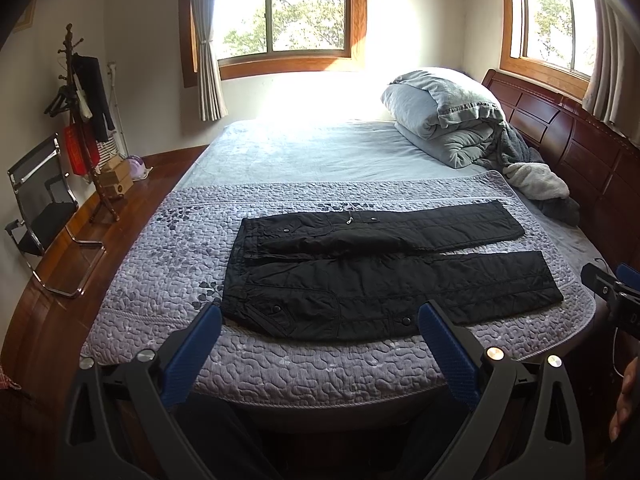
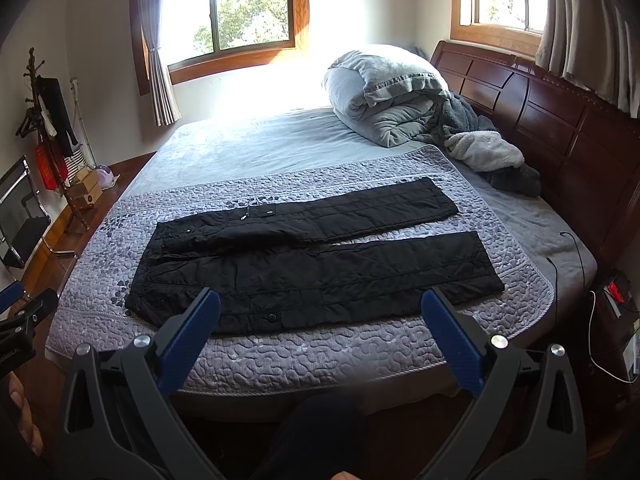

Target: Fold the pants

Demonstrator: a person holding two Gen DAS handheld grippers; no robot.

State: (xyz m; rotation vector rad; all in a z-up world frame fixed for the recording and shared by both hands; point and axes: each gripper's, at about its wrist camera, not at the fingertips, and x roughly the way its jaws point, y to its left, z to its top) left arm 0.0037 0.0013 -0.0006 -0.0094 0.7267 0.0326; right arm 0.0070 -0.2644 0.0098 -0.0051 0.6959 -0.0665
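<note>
Black quilted pants (image 1: 380, 272) lie flat on the purple quilted bedspread (image 1: 160, 280), waistband to the left, both legs stretched to the right with a gap between them. They also show in the right wrist view (image 2: 312, 268). My left gripper (image 1: 320, 320) is open and empty, held above the bed's near edge in front of the pants. My right gripper (image 2: 320, 304) is open and empty too, held likewise. The right gripper also shows at the right edge of the left wrist view (image 1: 612, 284).
A folded grey duvet (image 1: 444, 116) and fleece clothes (image 1: 536, 184) lie at the bed's far right by the wooden headboard (image 1: 580, 152). A coat stand (image 1: 84, 120) and chair (image 1: 40, 208) stand left. A power strip (image 2: 616, 292) with cables sits right of the bed.
</note>
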